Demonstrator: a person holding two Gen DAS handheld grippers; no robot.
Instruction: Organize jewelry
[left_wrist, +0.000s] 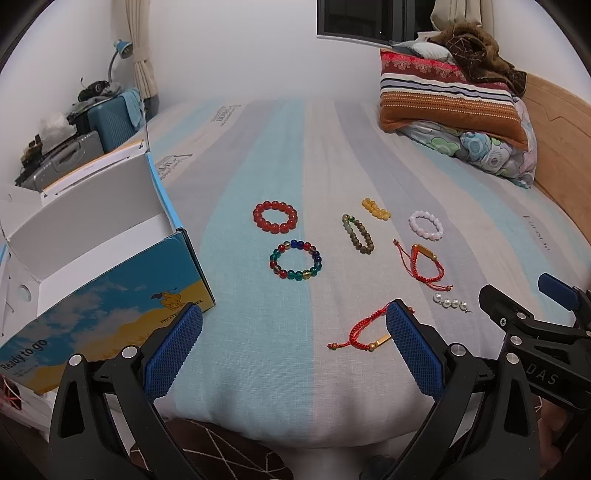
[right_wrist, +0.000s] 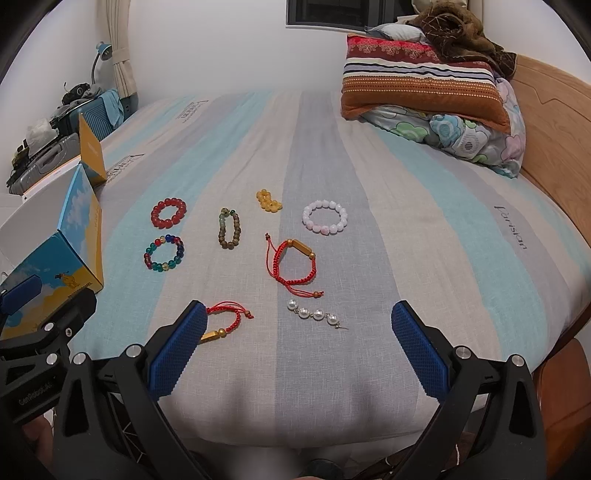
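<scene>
Jewelry lies spread on the striped bed. I see a red bead bracelet (left_wrist: 275, 216), a multicoloured bead bracelet (left_wrist: 295, 260), an olive bead bracelet (left_wrist: 357, 233), a yellow bead bracelet (left_wrist: 375, 209), a white bead bracelet (left_wrist: 425, 225), a red cord bracelet with a gold bar (left_wrist: 424, 263), a pearl strand (left_wrist: 450, 303) and a second red cord bracelet (left_wrist: 360, 334). An open blue and yellow box (left_wrist: 107, 273) stands at the left. My left gripper (left_wrist: 293, 347) is open near the front edge. My right gripper (right_wrist: 297, 343) is open too, just short of the pearl strand (right_wrist: 317, 314).
A striped pillow (left_wrist: 447, 96) on a floral quilt (left_wrist: 480, 147) sits at the far right by the wooden headboard (left_wrist: 561, 140). Suitcases (left_wrist: 81, 140) and a lamp (left_wrist: 122, 55) stand beyond the bed's left side. The bed's front edge (left_wrist: 295, 435) is close below the grippers.
</scene>
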